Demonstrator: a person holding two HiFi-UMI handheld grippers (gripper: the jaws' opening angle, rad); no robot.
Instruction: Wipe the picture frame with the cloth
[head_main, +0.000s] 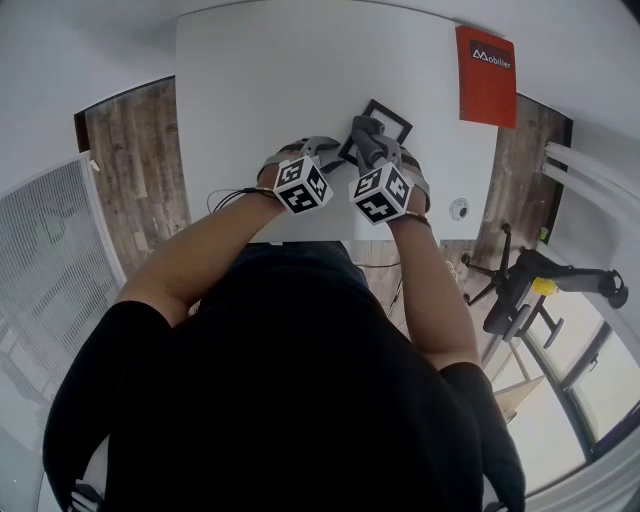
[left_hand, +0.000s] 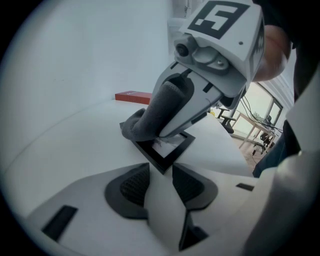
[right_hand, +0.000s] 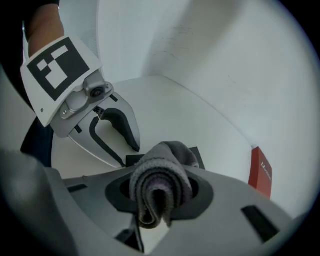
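Note:
A small black picture frame (head_main: 392, 118) lies on the white table (head_main: 260, 90). My right gripper (right_hand: 162, 192) is shut on a rolled grey cloth (right_hand: 162, 180), whose end rests on the frame's far part (left_hand: 150, 117). My left gripper (left_hand: 157, 172) sits just left of the right one, and its two fingertips pinch the frame's near corner (left_hand: 161, 159). From the right gripper view the left gripper (right_hand: 129, 155) reaches down to the frame's edge, and the cloth hides most of the frame (right_hand: 196, 155). In the head view both grippers stand side by side at the frame.
A red book (head_main: 486, 75) lies at the table's far right corner. A small white round object (head_main: 459, 209) sits near the right front edge. An office chair (head_main: 520, 290) stands on the floor to the right, a white grille (head_main: 45, 260) to the left.

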